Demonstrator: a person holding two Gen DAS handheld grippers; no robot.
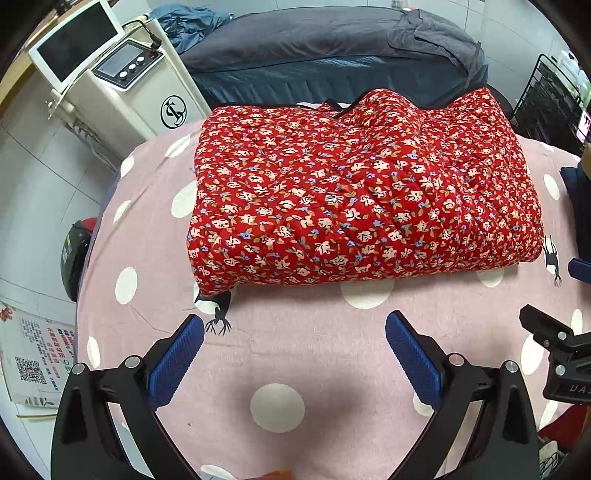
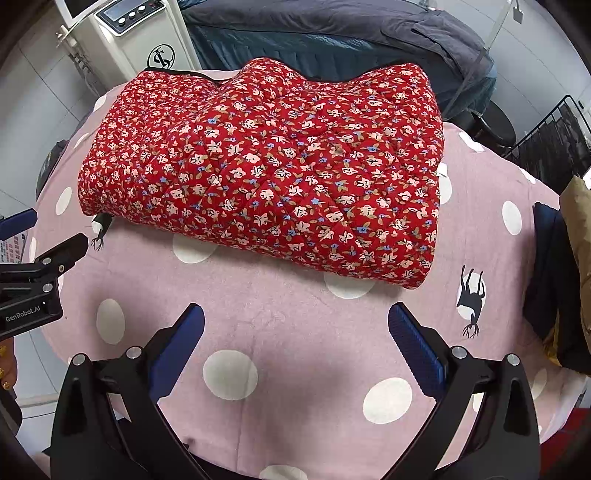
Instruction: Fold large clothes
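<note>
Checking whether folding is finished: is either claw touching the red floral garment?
Apart. Both wrist views show pink sheet between the open left claw, right claw and the garment.

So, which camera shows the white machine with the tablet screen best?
The left wrist view: the white machine shows its control panel, knobs, logo and tablet screen. The right wrist view cuts it at the top edge, hiding most of the tablet.

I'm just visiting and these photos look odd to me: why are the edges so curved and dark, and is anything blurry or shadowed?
Left wrist view: fisheye bending bows the white machine and floor tiles; corners go black; the red floral quilted garment is sharp. Right wrist view: same curving and dark rim; soft shadows fall on the pink polka-dot sheet between the open right gripper fingers; no strong glare.
</note>
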